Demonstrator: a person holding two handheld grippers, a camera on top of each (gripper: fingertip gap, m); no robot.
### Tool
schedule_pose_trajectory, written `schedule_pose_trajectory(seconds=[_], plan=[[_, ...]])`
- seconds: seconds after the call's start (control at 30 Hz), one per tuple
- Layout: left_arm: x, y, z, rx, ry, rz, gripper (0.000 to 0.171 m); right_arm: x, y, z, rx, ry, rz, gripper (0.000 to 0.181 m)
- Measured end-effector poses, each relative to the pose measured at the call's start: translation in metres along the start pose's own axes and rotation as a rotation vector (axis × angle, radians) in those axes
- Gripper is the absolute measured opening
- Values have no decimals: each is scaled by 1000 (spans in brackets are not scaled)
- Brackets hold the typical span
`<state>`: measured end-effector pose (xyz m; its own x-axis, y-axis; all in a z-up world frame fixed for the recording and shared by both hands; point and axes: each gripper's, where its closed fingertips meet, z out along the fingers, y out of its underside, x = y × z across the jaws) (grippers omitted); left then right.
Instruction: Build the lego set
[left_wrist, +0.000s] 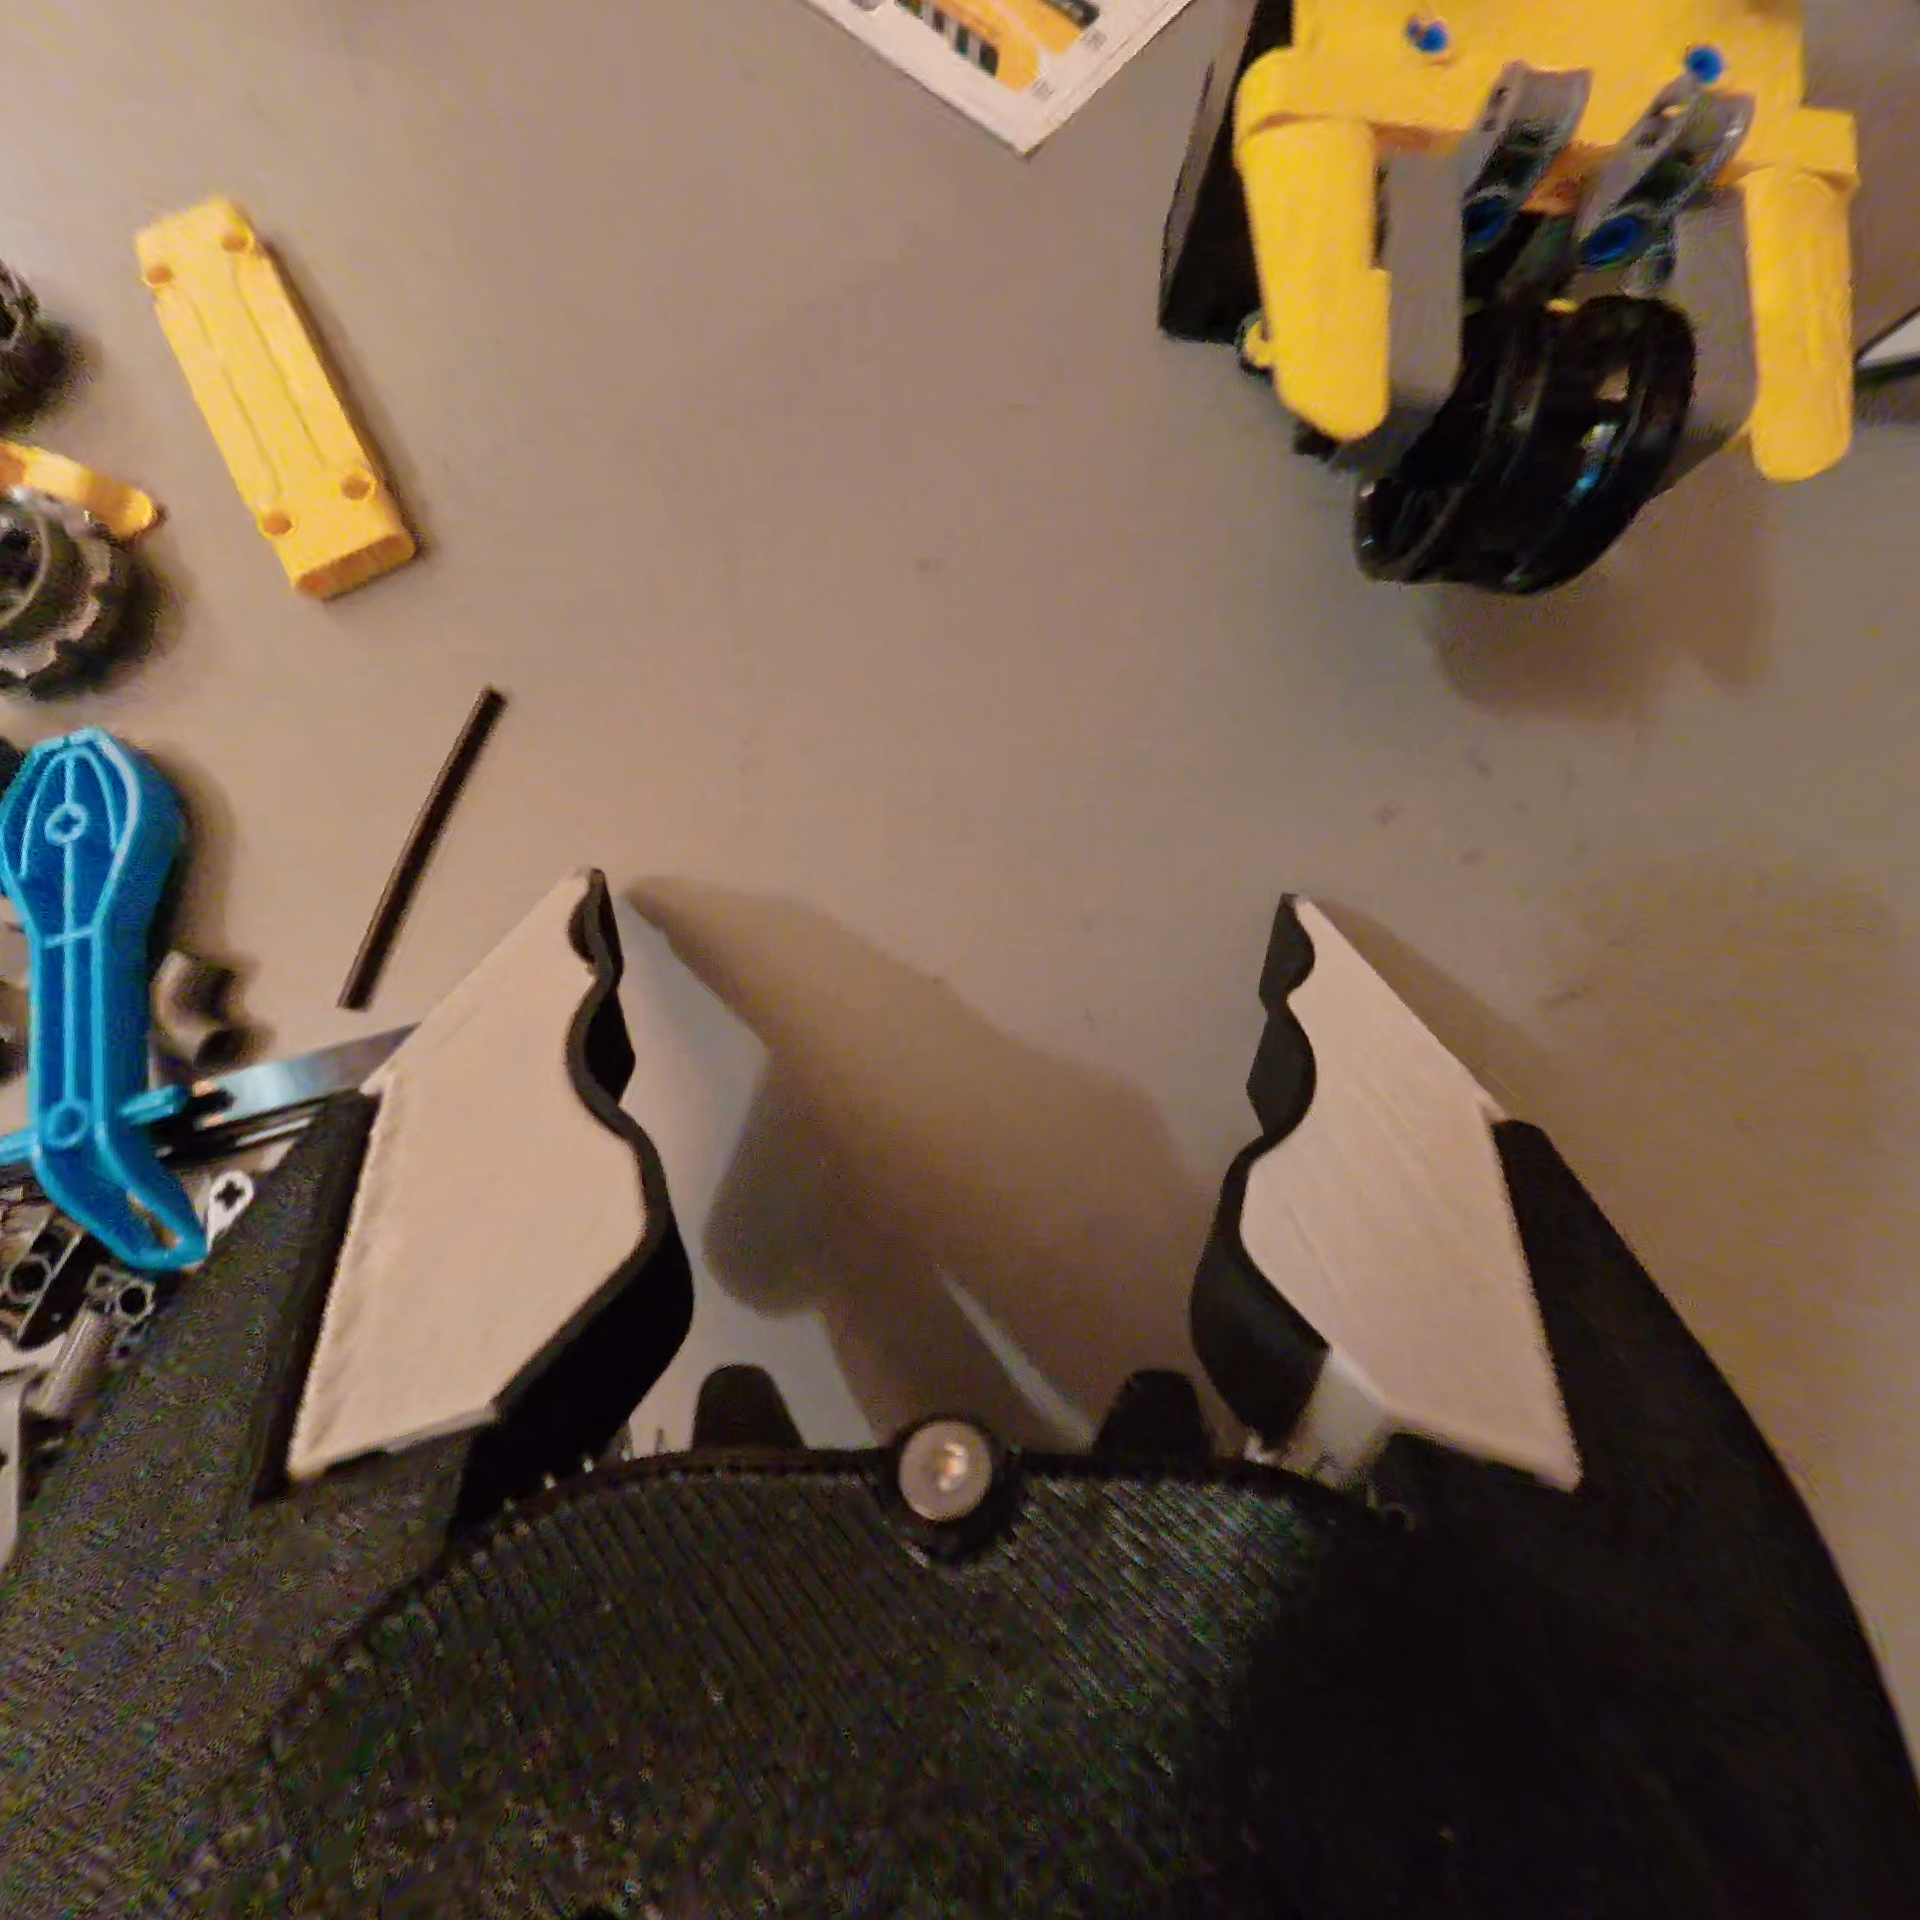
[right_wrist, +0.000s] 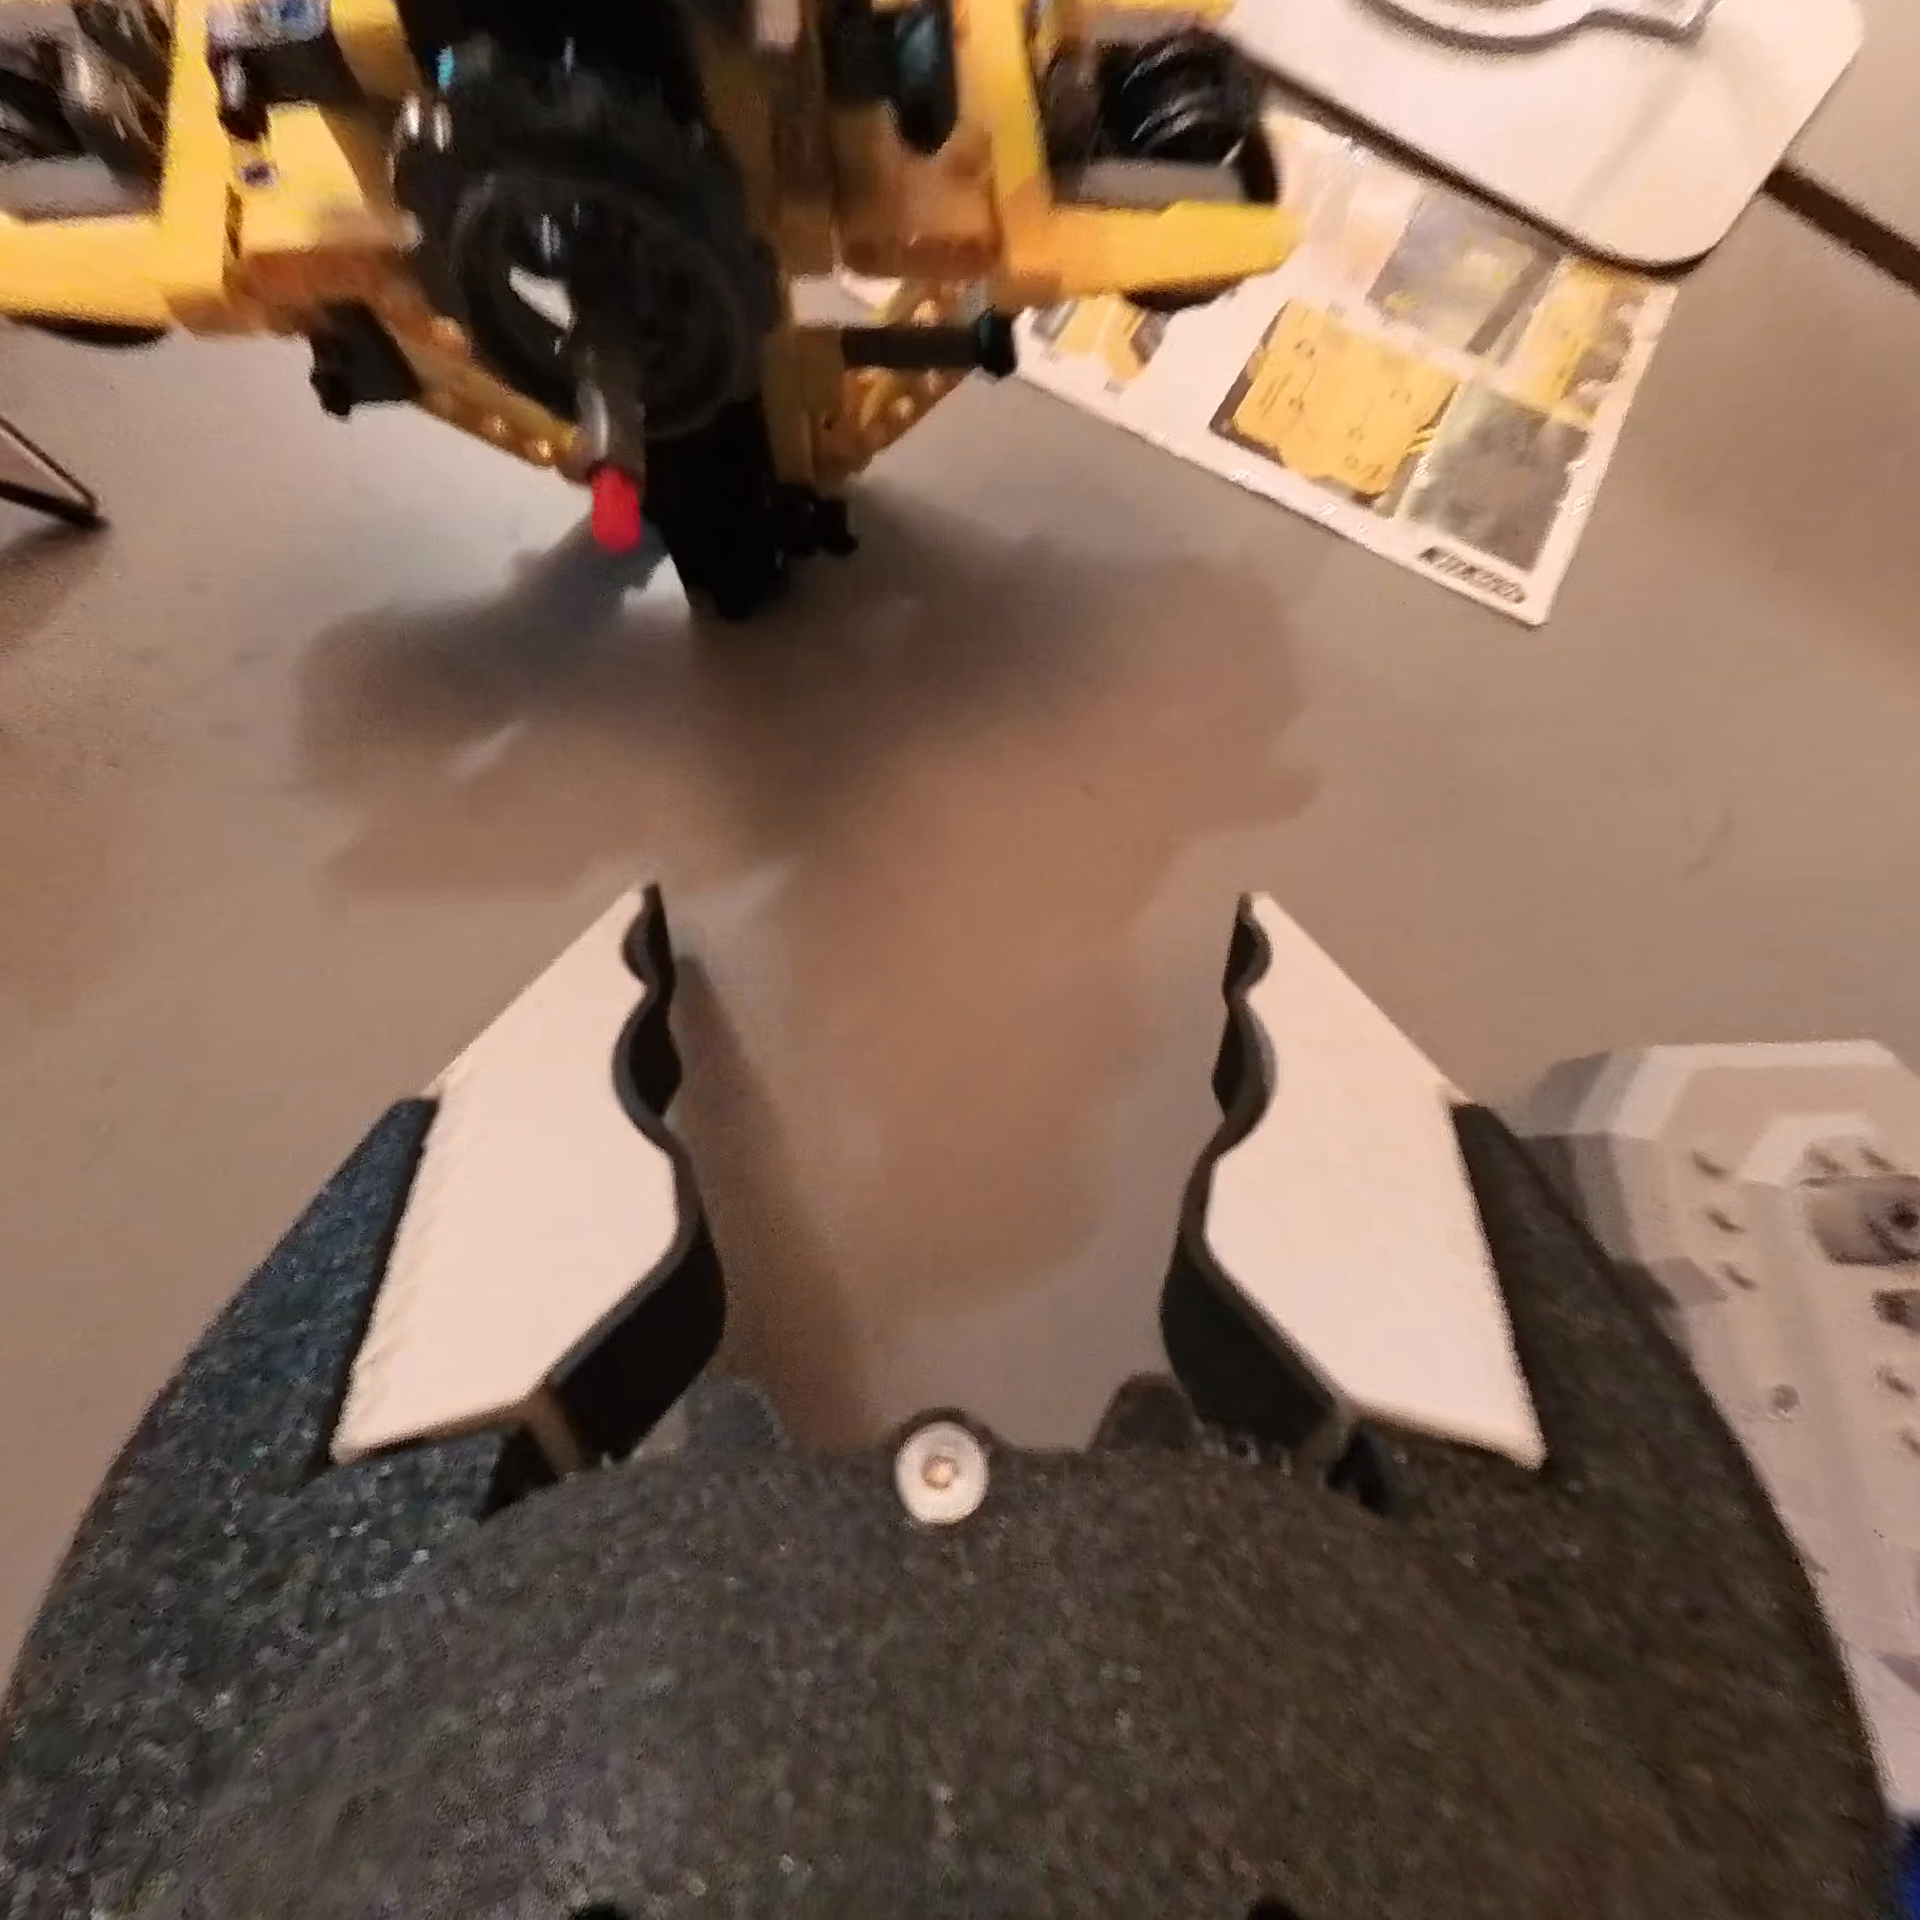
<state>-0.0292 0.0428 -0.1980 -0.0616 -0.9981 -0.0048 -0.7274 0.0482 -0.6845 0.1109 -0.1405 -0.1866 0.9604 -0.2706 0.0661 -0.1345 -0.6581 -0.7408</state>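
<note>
My left gripper is open and empty above the grey table. A yellow toy-brick vehicle model with a black wheel stands at the far right of its view. A thin black axle rod lies just left of the left fingertip. My right gripper is open and empty, pointing at the same yellow model, which is blurred and stands on a black part with a red peg at its front.
In the left wrist view, a yellow panel piece, a blue lever tool, black gear wheels and small dark parts lie at the left. An instruction sheet and a white board lie at the far right; another printed sheet lies beside my right gripper. To reach the thin black axle rod in a straight line is about 4 centimetres for my left fingers, about 30 centimetres for my right.
</note>
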Motion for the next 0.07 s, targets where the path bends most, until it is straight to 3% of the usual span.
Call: schedule_pose_trajectory(seconds=[0.07], plan=[[2,-6,2,36,-3,3,120,-2,5,5,-43,4,-8,115]])
